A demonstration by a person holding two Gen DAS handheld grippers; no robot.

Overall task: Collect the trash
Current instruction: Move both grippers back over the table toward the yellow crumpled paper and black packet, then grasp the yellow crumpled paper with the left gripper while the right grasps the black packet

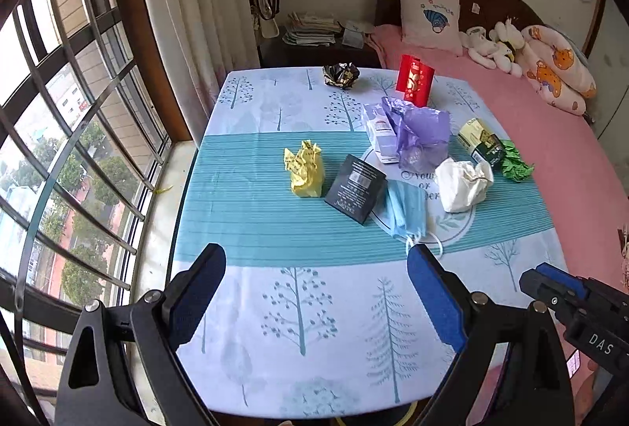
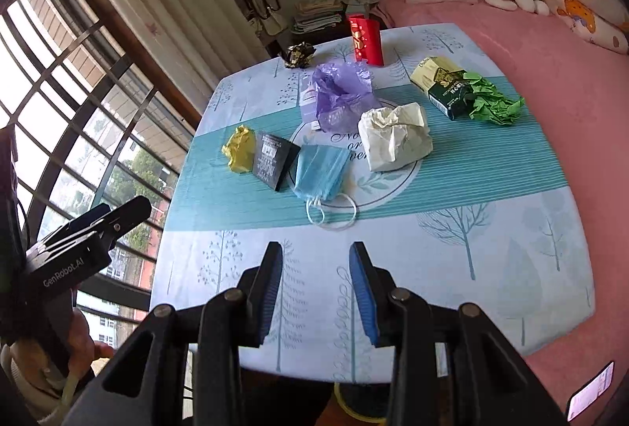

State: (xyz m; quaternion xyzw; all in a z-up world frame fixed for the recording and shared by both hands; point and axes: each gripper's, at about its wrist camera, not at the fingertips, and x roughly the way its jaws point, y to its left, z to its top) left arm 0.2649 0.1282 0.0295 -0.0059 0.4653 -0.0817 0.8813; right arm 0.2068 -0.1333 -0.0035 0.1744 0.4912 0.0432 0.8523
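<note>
A bedroom table by the window held the trash: a yellow wad, black box and mask mid-table. Crowding risked me nudging neighbours off. My left claw gaped wide, my right claw stood partly open; both held nothing, above the near edge.

Smooth printed tablecloth; crumpled yellow paper; thin glossy purple plastic bag; pleated cloth mask.

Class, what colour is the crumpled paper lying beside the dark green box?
Bright green crumpled paper; the right wrist view shows it best.
</note>
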